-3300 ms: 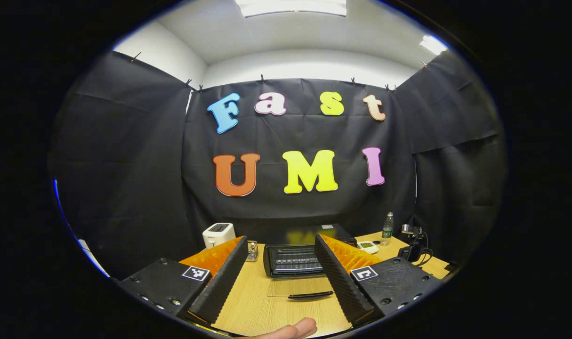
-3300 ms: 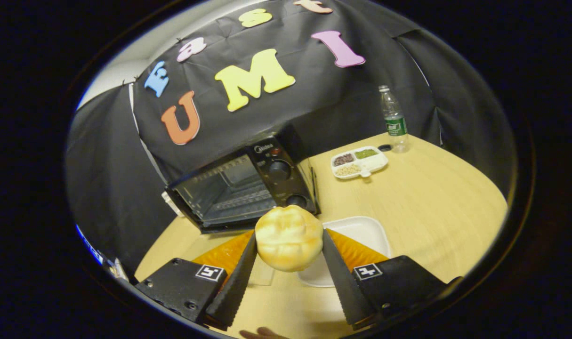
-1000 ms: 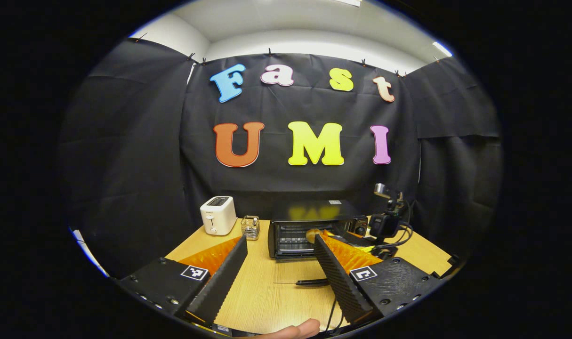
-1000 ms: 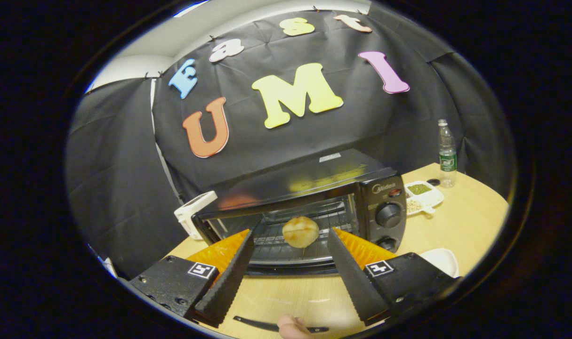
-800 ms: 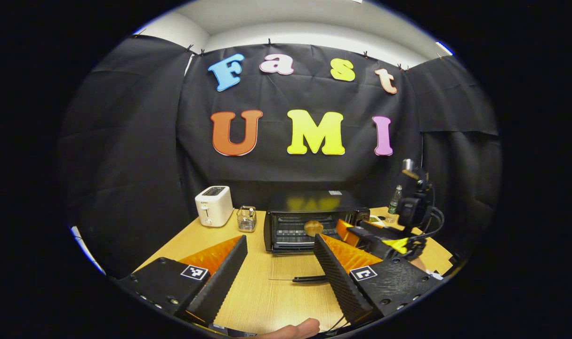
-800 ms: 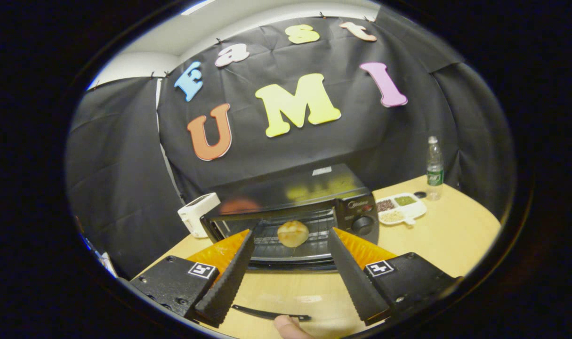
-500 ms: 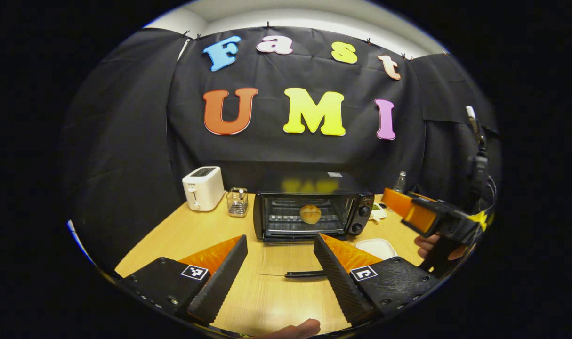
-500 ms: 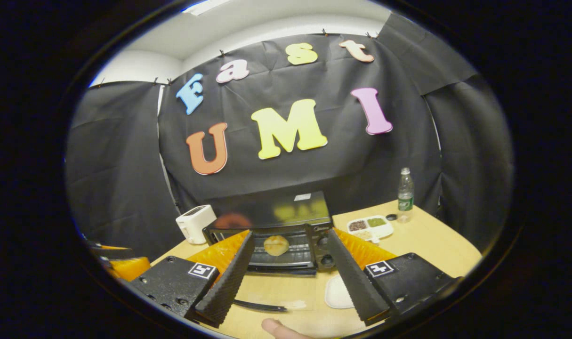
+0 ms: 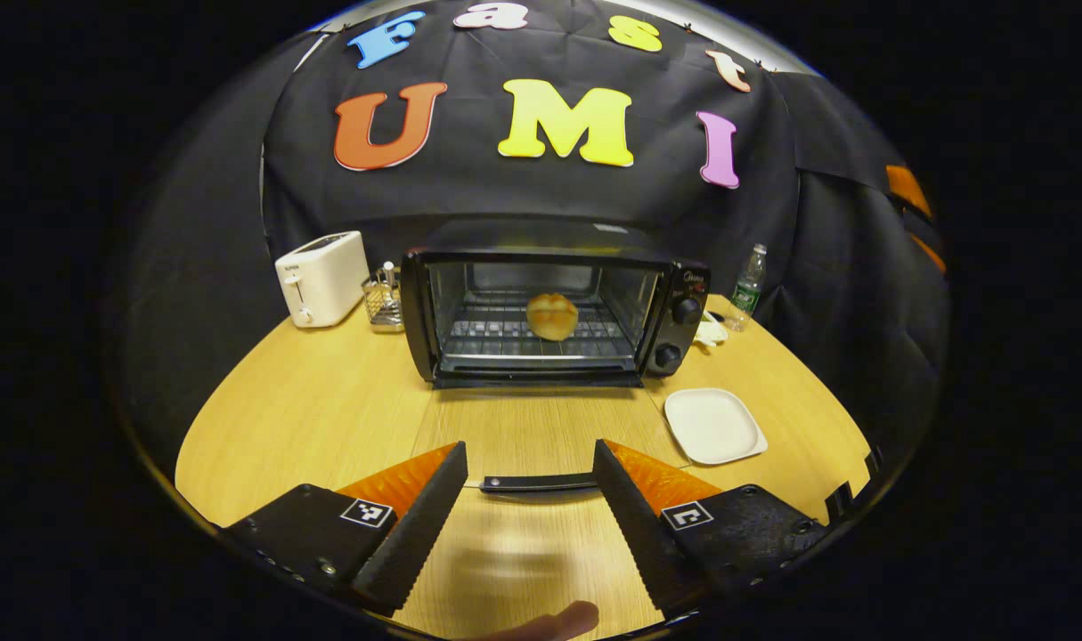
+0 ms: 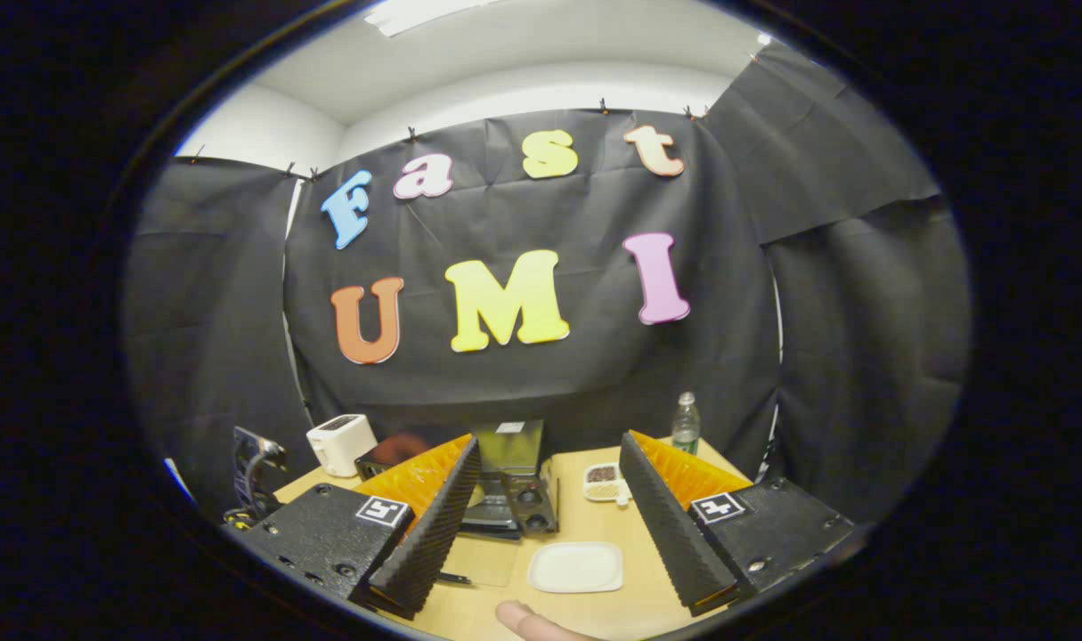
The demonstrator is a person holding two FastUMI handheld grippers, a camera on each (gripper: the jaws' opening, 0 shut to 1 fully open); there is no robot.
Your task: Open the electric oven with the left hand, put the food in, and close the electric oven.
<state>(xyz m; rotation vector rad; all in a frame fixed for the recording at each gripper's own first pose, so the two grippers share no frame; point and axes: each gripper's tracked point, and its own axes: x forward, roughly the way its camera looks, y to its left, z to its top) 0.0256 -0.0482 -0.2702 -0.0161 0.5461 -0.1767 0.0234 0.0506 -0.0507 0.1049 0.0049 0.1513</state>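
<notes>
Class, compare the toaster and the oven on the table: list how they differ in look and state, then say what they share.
The toaster is white; the oven is black. The toaster is the smaller and stands to the left of the larger oven. The oven's door lies open, flat on the table, with a bun on its rack, while the toaster's top slot looks empty. The oven has round knobs on its right side; the toaster has a front lever. Both stand upright by the back wall.

Oven [image 9: 554, 312] at back of worktop [image 9: 318, 409], door down flat, its handle [image 9: 539, 482] nearest the left gripper [image 9: 527, 507], whose fingers are spread w/ nothing between. Bun [image 9: 552, 316] on oven rack. Toaster [image 9: 321, 277] left of oven, white plate [image 9: 715, 425] front-right, bottle [image 9: 748, 286] right.
</notes>
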